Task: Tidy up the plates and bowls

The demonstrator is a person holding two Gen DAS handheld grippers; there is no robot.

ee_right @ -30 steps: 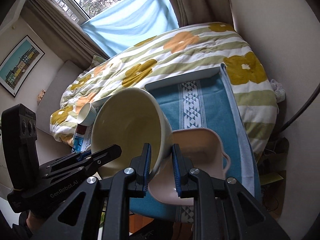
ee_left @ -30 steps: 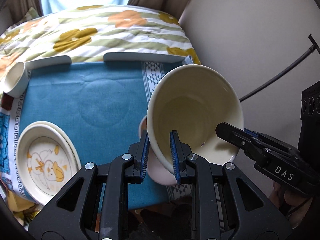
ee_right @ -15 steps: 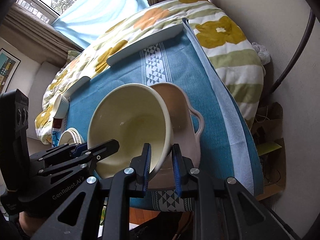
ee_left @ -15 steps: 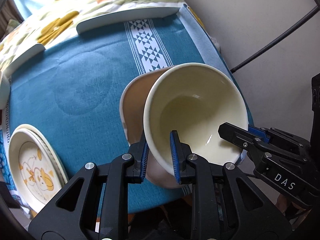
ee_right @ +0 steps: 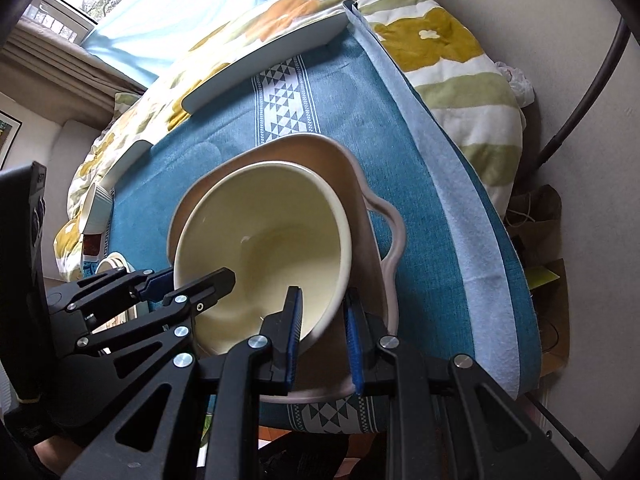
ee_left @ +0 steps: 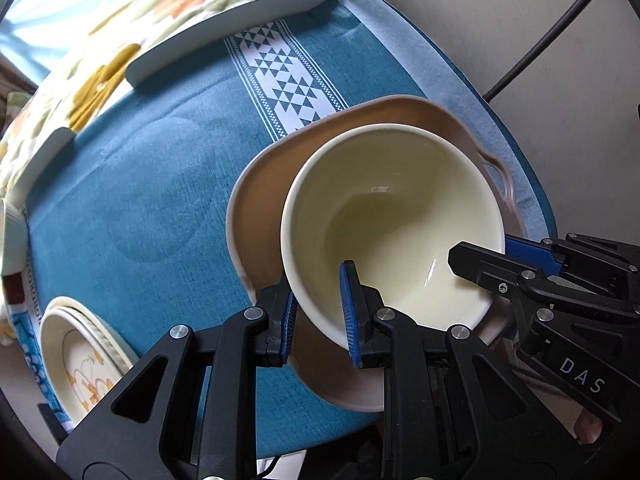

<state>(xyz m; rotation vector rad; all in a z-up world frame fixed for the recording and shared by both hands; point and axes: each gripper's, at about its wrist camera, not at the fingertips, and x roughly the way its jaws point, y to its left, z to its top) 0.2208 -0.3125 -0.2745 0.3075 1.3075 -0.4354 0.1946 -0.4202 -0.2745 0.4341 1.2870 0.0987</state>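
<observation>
Clamped on a rim, both pairs of jaws: left gripper (ee_left: pixel 318 312) pinching the near-left wall of one cream ceramic bowl (ee_left: pixel 396 216), one blue ribbed pad inside the glossy hollow, the other outside; right gripper (ee_right: pixel 323 332) pinching the near-right wall of the same bowl (ee_right: pixel 264 248), again one pad in, one out. Round, deep, smooth-glazed, slightly tilted, nested inside one wider pinkish-beige dish (ee_left: pixel 260 208) with a matte finish, a wavy rim and a looped handle on its right side (ee_right: pixel 394 236). Underneath, woven teal tablecloth (ee_left: pixel 160 168) with a white band of navy triangles, pale blue hem at the right edge. Near left, two stacked cream plates (ee_left: pixel 80 356) with an orange drawing, well apart from the bowl. Further back on the left, one small white ribbed cup (ee_right: pixel 96 208) lying on its side. Beyond the table, soft quilt (ee_right: pixel 452 60) printed with mustard and orange flowers and green stripes.
</observation>
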